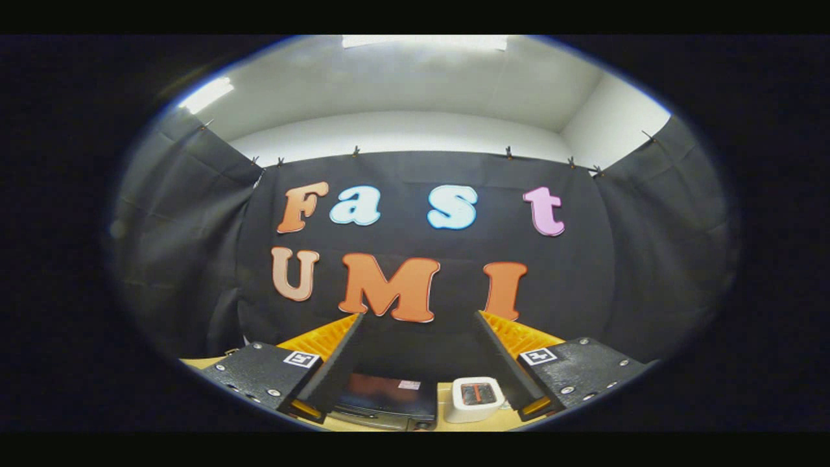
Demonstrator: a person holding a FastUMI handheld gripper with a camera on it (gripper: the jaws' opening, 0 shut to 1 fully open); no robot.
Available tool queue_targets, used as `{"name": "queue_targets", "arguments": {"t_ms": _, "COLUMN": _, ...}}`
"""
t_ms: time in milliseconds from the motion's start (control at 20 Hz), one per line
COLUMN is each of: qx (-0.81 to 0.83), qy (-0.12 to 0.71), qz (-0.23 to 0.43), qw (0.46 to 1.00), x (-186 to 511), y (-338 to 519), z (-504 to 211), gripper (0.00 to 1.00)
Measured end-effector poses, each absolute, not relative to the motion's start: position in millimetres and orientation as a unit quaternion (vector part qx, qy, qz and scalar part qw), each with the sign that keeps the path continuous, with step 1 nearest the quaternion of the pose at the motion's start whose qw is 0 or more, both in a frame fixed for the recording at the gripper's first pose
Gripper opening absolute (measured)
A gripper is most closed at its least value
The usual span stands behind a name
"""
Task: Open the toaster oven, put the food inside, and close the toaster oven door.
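Note:
My gripper [418, 324] is open, its two fingers spread wide and pointing at the booth's black back wall, well above the table. Nothing sits between the fingers. Far below and between them lies the toaster oven [384, 401], a dark box seen from above with a glossy top. Just right of it, by my right finger, stands a small white square container [476, 399] with something dark and a red mark inside. I cannot tell whether the oven door is open or shut from here.
A light wooden table [444, 425] carries both things, and a strip of it shows beside the left finger too. Black cloth walls close the booth at the back and on both sides.

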State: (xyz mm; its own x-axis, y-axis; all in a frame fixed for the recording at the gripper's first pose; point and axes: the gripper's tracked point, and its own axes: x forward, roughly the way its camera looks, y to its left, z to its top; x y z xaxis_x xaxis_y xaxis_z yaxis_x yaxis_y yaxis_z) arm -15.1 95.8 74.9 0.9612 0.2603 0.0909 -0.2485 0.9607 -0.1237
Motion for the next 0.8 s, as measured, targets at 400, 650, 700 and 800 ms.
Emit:
{"name": "queue_targets", "arguments": {"t_ms": 400, "qx": -0.045, "qy": -0.083, "qz": 0.132, "qw": 0.987, "x": -26, "y": 88, "z": 93, "gripper": 0.98}}
{"name": "queue_targets", "arguments": {"t_ms": 650, "qx": -0.040, "qy": -0.091, "qz": 0.131, "qw": 0.986, "x": -28, "y": 78, "z": 99, "gripper": 0.98}}
{"name": "queue_targets", "arguments": {"t_ms": 700, "qx": -0.036, "qy": -0.093, "qz": 0.135, "qw": 0.986, "x": -29, "y": 78, "z": 100, "gripper": 0.98}}
{"name": "queue_targets", "arguments": {"t_ms": 800, "qx": -0.026, "qy": -0.097, "qz": 0.136, "qw": 0.986, "x": -28, "y": 73, "z": 105, "gripper": 0.99}}
